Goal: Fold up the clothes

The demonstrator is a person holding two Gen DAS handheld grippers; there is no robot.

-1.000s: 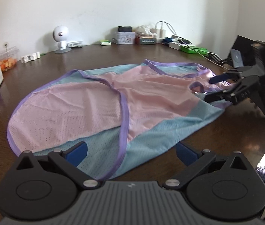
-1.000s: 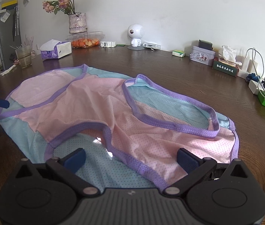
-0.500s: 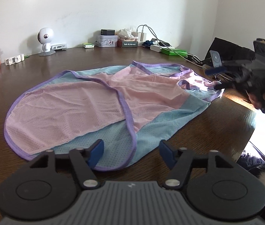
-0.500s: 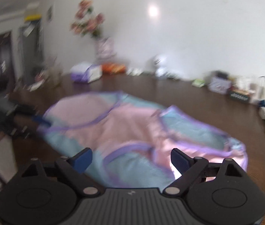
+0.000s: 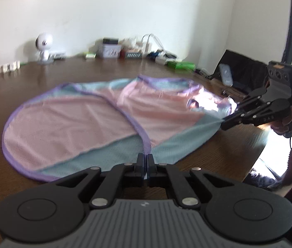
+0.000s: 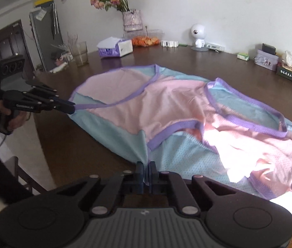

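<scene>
A pink and light-blue mesh garment with purple trim (image 5: pixel 96 122) lies spread on the dark wooden table (image 5: pixel 96 70); it also shows in the right wrist view (image 6: pixel 166 111). My left gripper (image 5: pixel 147 161) is shut on the garment's near blue edge by the purple seam. It also shows at the left of the right wrist view (image 6: pixel 73 108), pinching that edge. My right gripper (image 6: pixel 147 165) is shut on the blue edge at the other end. It shows at the right of the left wrist view (image 5: pixel 223 124), holding the cloth near the table edge.
Along the far wall stand a small white robot figure (image 5: pixel 44 47), boxes and chargers (image 5: pixel 112 50), a tissue box (image 6: pixel 114 48), a flower vase (image 6: pixel 132 20) and a glass (image 6: pixel 81 52). A black bag (image 5: pixel 245 72) sits at the right table corner. The table edge (image 6: pixel 40 136) runs close to both grippers.
Both grippers were open over the garment; now each has closed on a blue edge of it. The right gripper swung back down to the cloth after a blurred move.
</scene>
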